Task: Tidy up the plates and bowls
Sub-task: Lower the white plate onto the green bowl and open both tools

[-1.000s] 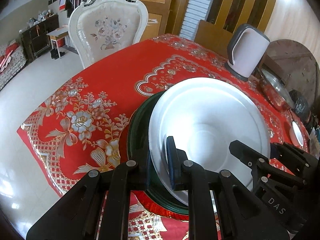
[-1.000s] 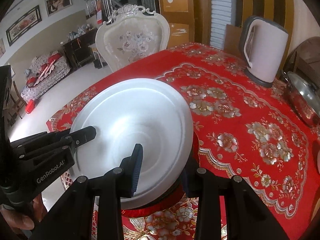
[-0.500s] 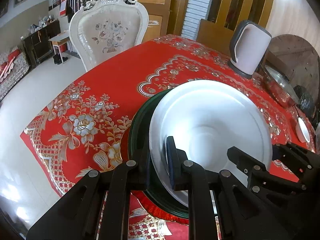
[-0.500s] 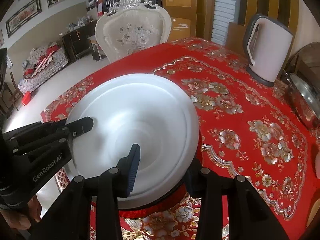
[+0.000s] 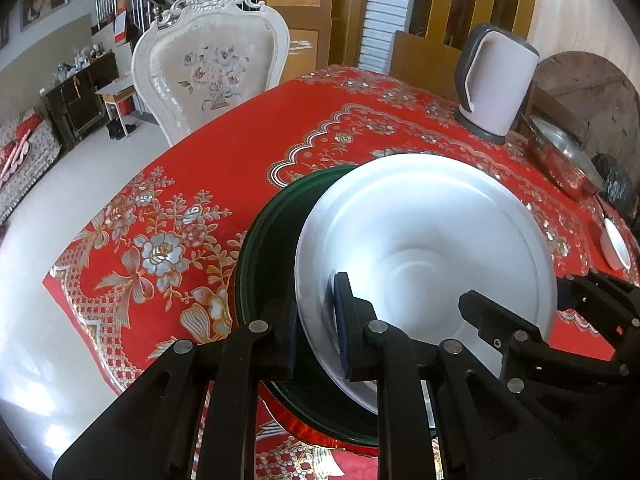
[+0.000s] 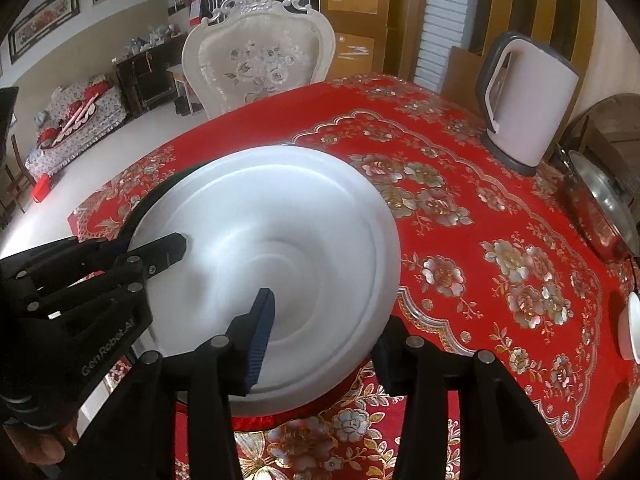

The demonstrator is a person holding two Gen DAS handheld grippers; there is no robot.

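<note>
1. Left wrist view: the left claw is clamped on the near rim of the white plate, one pad on top and one beneath. The plate sits tilted over a dark green plate at the near edge of the desk, overhanging it toward 3 o'clock. The right claw comes in from 4 o'clock.

2. Right wrist view: the right claw has just been opening; its jaws stand apart with the plate's near rim between them, the inner pad clear above the plate's surface. Whether the outer pad beneath the rim touches is hard to tell. The left claw holds the rim at 9 o'clock.

3. To do this step well, I would keep the left grip firm while the right lets go, then lower the white plate flat and centred on the green one, so it neither slides nor tips off the desk edge.

4. Around: a kettle at 1 o'clock, a steel pan at 3 o'clock, a small white dish at the right edge, a chair at 12 o'clock. None stands in the way; the nearby desk edge is the real hazard.
</note>
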